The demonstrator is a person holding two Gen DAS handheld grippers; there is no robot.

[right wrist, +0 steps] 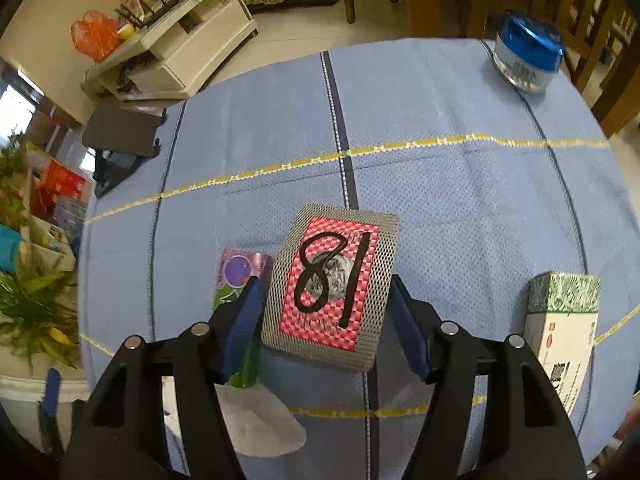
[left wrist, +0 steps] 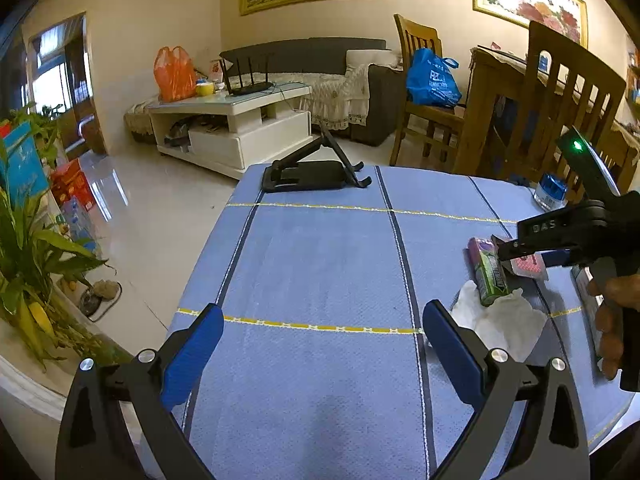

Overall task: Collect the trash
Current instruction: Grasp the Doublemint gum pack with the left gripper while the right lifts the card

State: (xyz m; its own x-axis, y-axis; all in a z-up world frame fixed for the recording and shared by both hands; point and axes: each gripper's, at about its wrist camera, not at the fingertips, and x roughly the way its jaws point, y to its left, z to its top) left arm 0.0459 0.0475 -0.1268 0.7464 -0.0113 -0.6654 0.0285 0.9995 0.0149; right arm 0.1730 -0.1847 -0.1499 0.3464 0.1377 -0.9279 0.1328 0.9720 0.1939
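A red-and-silver snack packet [right wrist: 334, 286] marked "81" sits between my right gripper's [right wrist: 326, 312] blue fingers, which are closed against its sides and hold it tilted above the blue tablecloth [right wrist: 460, 184]. In the left wrist view the same packet [left wrist: 530, 266] shows in the right gripper [left wrist: 506, 250]. A purple-and-green wrapper [right wrist: 236, 280] lies to its left, partly on a crumpled white tissue [right wrist: 260, 424]; both also show in the left wrist view, wrapper [left wrist: 486, 272] and tissue [left wrist: 500, 320]. My left gripper [left wrist: 322, 350] is open and empty over bare cloth.
A black folding stand [left wrist: 316, 172] sits at the table's far edge. A blue-lidded jar [right wrist: 526, 58] stands at the far right. A green-and-white box [right wrist: 562, 328] lies at the right. Wooden chairs [left wrist: 560, 96] and plants [left wrist: 28, 264] flank the table.
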